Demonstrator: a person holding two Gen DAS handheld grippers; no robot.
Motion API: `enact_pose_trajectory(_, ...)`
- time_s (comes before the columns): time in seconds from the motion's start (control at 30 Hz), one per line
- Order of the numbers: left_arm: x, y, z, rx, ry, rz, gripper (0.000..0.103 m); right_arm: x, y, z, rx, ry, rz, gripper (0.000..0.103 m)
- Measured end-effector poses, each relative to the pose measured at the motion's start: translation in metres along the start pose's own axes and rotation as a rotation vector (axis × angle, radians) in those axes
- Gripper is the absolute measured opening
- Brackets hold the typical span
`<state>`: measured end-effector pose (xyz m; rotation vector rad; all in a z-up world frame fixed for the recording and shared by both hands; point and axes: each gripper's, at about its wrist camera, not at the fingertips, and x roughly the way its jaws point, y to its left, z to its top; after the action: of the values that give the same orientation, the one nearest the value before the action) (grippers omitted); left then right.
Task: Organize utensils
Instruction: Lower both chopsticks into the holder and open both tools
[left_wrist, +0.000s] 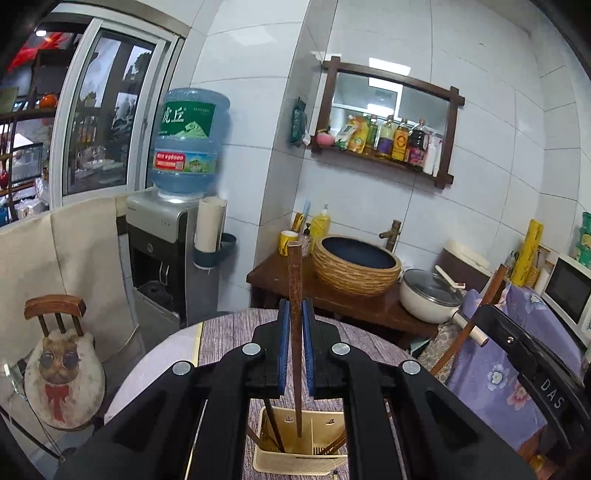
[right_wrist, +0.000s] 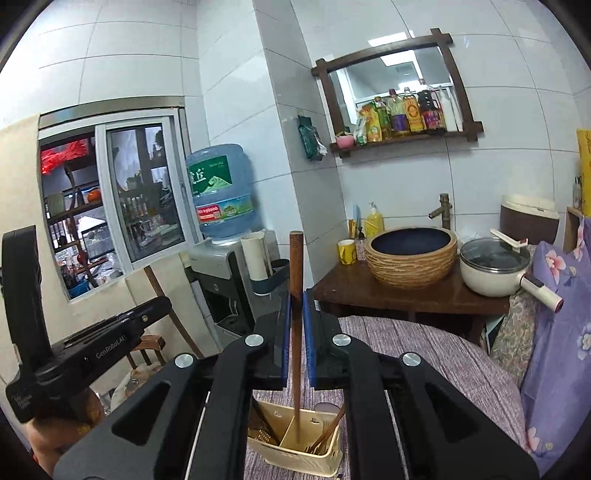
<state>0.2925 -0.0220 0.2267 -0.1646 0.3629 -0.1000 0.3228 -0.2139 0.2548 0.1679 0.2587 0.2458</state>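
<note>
Small tiled kitchen corner. Round table (left_wrist: 229, 332) w/ purple-grey woven cloth, pale rim showing at left. Cream slotted utensil caddy (left_wrist: 301, 459) standing on cloth near bottom edge, divided into compartments, dark and wooden handles leaning inside.

Left gripper (left_wrist: 295, 317) clamped on a dark wooden utensil (left_wrist: 294, 280), held near upright betw. blue pads, lower tip hanging just over caddy's middle compartment. Right gripper (right_wrist: 297, 310) likewise closed on a second wooden utensil (right_wrist: 296, 266), upright, lower end down inside caddy (right_wrist: 295, 448); whether touching bottom, can't tell.

Behind table: dark wooden counter (left_wrist: 369, 306) w/ woven-look basin (left_wrist: 356, 267), brass tap, yellow soap bottle, yellow mug. White lidded pot (left_wrist: 430, 295) at counter's right end, handle sticking out over floral purple fabric. Wall shelf (left_wrist: 384, 155) in dark frame, row of sauce and oil bottles. Water dispenser (left_wrist: 162, 254) at left, blue jug (left_wrist: 190, 142) on top. Sliding window beyond. Small wooden chair (left_wrist: 55, 314) w/ cat-print cushion lower left. Microwave at far right edge.
</note>
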Motion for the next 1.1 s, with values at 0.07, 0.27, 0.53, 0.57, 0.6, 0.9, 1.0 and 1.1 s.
enact_pose_trajectory(0.07, 0.011, 0.000, -0.015, 0.008, 0.019, 0.012, 0.008, 0.013, -0.001, -0.014, 0.000, 0.017, -0.020, 0.008)
enact_pose_trajectory(0.27, 0.036, -0.003, -0.059, 0.042, 0.085, 0.036, 0.008, 0.044, -0.015, -0.059, 0.042, 0.094, -0.040, 0.008)
enact_pose_trajectory(0.53, 0.055, 0.001, -0.091, 0.063, 0.155, 0.037, 0.008, 0.059, -0.022, -0.091, 0.052, 0.148, -0.034, 0.008)
enact_pose_trajectory(0.57, 0.056, 0.002, -0.092, 0.063, 0.159, 0.038, 0.008, 0.061, -0.023, -0.093, 0.054, 0.154, -0.033, 0.008)
enact_pose_trajectory(0.6, 0.055, 0.003, -0.093, 0.066, 0.150, 0.042, 0.008, 0.062, -0.024, -0.094, 0.056, 0.156, -0.032, 0.008)
enact_pose_trajectory(0.9, 0.047, 0.005, -0.097, 0.061, 0.148, 0.016, 0.009, 0.054, -0.022, -0.100, 0.022, 0.125, -0.018, 0.008)
enact_pose_trajectory(1.0, 0.036, 0.006, -0.102, 0.064, 0.133, 0.000, 0.029, 0.041, -0.020, -0.101, -0.013, 0.098, -0.009, 0.014)
enact_pose_trajectory(1.1, 0.017, 0.011, -0.109, 0.054, 0.077, 0.010, 0.060, 0.022, -0.020, -0.103, -0.015, 0.058, -0.016, 0.062)
